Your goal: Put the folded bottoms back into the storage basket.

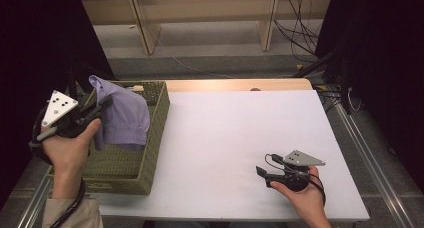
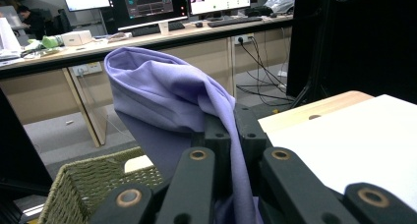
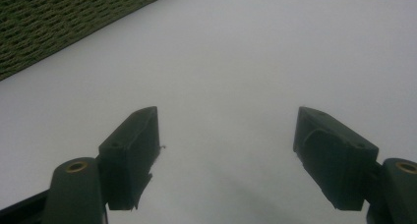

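A lilac cloth [image 1: 122, 115] hangs over the green woven basket [image 1: 156, 119] at the table's left. My left gripper [image 1: 102, 105] is shut on the cloth's upper fold and holds it above the basket; in the left gripper view the cloth [image 2: 167, 96] is pinched between the two black jaws of my left gripper [image 2: 235, 117] and drapes down in front of them. My right gripper [image 1: 261, 171] rests low over the white table top [image 1: 235, 123] near the front right, held in a hand. In the right gripper view my right gripper [image 3: 226, 130] stands open with nothing between the jaws.
The basket's near corner [image 3: 59, 22] lies ahead-left of the right gripper. A strip of bare wood [image 1: 235, 84] runs along the table's far edge. Dark curtains, cables and desk legs stand beyond the table. The basket rim [image 2: 93, 170] sits below the held cloth.
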The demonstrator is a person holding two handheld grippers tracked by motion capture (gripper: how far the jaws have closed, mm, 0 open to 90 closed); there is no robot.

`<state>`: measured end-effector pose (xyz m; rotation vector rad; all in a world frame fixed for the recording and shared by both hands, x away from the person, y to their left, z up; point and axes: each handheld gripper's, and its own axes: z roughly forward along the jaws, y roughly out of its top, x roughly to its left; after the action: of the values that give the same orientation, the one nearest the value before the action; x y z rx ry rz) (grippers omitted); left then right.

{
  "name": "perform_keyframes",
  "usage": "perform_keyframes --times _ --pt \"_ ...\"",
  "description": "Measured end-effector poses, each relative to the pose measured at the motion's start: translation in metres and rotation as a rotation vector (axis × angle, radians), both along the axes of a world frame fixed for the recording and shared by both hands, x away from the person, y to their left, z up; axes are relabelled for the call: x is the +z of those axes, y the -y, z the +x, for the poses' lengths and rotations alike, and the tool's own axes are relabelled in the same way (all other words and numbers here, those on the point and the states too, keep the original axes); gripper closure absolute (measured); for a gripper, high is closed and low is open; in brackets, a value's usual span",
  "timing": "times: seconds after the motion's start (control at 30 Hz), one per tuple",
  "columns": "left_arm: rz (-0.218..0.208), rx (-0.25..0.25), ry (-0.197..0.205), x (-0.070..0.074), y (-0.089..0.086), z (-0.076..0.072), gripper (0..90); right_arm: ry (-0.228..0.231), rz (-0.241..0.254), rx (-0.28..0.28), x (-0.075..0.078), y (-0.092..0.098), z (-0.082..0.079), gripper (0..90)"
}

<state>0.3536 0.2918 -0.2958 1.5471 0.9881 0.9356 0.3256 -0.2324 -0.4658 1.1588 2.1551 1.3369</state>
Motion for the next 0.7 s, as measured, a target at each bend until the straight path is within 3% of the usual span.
perform_keyframes --times 0.7 --pt "0.019 -0.036 -0.046 -0.0054 0.0024 0.0052 86.1 0.001 -0.002 0.003 -0.0001 -0.0001 0.0000 26.5"
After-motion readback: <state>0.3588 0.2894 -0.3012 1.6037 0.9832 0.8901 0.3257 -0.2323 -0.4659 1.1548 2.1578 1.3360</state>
